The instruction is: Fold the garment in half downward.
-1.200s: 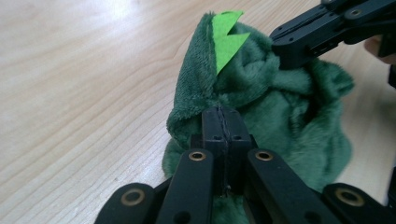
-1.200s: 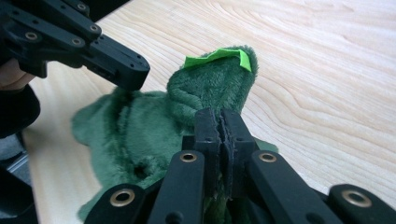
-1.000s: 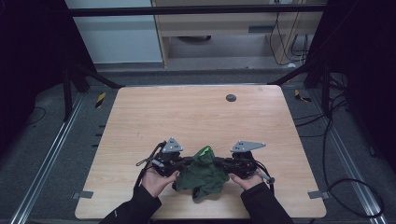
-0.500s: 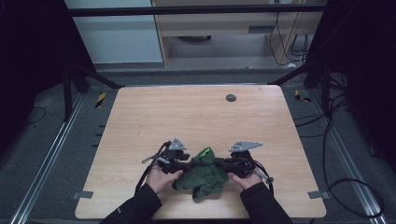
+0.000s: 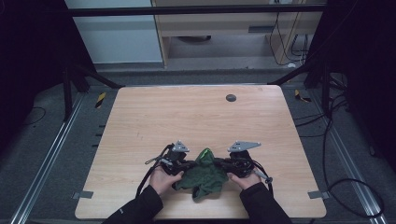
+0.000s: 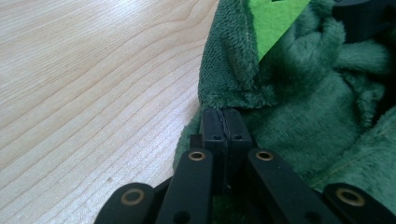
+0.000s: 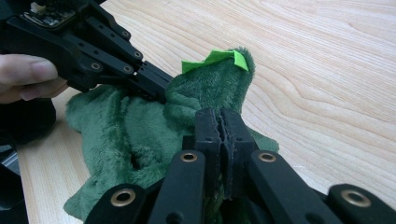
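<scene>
Still, both grippers, L (image 6: 225,122) & R (image 7: 219,122), pinch only thin cloth (image 5: 204,175) edges w/ jaws closed, so fleece may slip if pulled apart.

A lab or test workspace is showing here, set up for recording rather than for living. A bare wooden table (image 5: 196,121) is standing on grey carpet (image 5: 42,154), and dark frame struts (image 5: 88,77) are slanting down at its far corners. Metal rails (image 5: 46,163) are running along the floor on both sides (yellow-and-black hazard tape (image 5: 100,99) is marking spots beside them). Loose black cables (image 5: 345,182) are trailing across the floor, and plain cabinets (image 5: 126,39) are lining the back wall.
</scene>
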Tool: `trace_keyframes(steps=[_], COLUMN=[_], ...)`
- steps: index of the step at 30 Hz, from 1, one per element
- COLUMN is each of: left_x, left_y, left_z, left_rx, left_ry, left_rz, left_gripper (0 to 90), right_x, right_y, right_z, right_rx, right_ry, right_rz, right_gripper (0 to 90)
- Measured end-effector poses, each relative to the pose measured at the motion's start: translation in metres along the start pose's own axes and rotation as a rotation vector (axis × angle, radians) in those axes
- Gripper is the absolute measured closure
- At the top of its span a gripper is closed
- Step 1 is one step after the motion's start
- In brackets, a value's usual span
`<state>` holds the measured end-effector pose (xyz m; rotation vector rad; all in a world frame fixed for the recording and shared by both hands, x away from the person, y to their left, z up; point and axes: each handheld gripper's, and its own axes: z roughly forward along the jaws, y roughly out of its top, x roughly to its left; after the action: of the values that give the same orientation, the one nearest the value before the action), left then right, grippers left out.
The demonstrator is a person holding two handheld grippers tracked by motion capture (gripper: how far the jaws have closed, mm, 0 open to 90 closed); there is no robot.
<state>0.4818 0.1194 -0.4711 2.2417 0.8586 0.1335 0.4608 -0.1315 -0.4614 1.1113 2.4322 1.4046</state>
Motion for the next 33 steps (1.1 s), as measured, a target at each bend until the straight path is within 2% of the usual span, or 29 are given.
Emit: trace_keyframes(steps=[5, 6, 8, 9, 10, 12, 17, 18, 19, 22, 25, 27, 33], left_x=[-0.002, -0.005, -0.009, -0.009, -0.013, -0.019, -0.031, -0.037, -0.037, -0.049, -0.056, -0.058, -0.066], left_y=[0.002, 0.004, 0.005, 0.005, 0.005, 0.004, -0.002, -0.005, -0.005, -0.011, -0.017, -0.019, -0.028], left_z=[-0.013, -0.024, -0.035, -0.035, -0.045, -0.054, -0.066, -0.069, -0.069, -0.07, -0.065, -0.063, -0.056], left_rx=[-0.02, -0.045, -0.065, -0.065, -0.086, -0.096, -0.102, -0.109, -0.109, -0.105, -0.082, -0.075, -0.043], left_ry=[0.0, 0.005, 0.006, 0.006, -0.001, -0.009, -0.019, -0.027, -0.027, -0.045, -0.063, -0.067, -0.094], left_rz=[0.0, -0.002, 0.012, 0.012, 0.014, 0.028, 0.056, 0.067, 0.067, 0.089, 0.101, 0.103, 0.117], left_gripper=[89.9, 90.0, 90.0, 90.0, 90.0, 90.0, 90.0, 90.0, 90.0, 90.0, 90.0, 90.0, 90.0], right_x=[0.001, 0.002, 0.003, 0.005, 0.006, 0.009, 0.015, 0.018, 0.018, 0.023, 0.025, 0.026, 0.026], right_y=[0.001, 0.002, 0.002, 0.003, 0.003, 0.004, 0.002, -0.001, -0.001, -0.007, -0.012, -0.016, -0.021], right_z=[-0.002, -0.005, -0.008, -0.01, -0.012, -0.015, -0.02, -0.024, -0.024, -0.029, -0.03, -0.029, -0.03], right_rx=[-0.008, -0.017, -0.025, -0.03, -0.034, -0.042, -0.042, -0.04, -0.04, -0.034, -0.019, 0.001, 0.015], right_ry=[-0.003, -0.003, 0.002, 0.005, 0.01, 0.014, 0.033, 0.039, 0.039, 0.052, 0.059, 0.059, 0.071], right_rz=[-0.004, -0.004, -0.008, -0.008, -0.011, -0.016, -0.032, -0.041, -0.041, -0.037, -0.035, -0.033, -0.022], right_gripper=[86.9, 86.9, 86.9, 86.9, 86.9, 86.9, 86.5, 86.2, 86.2, 84.8, 82.3, 79.8, 73.1])
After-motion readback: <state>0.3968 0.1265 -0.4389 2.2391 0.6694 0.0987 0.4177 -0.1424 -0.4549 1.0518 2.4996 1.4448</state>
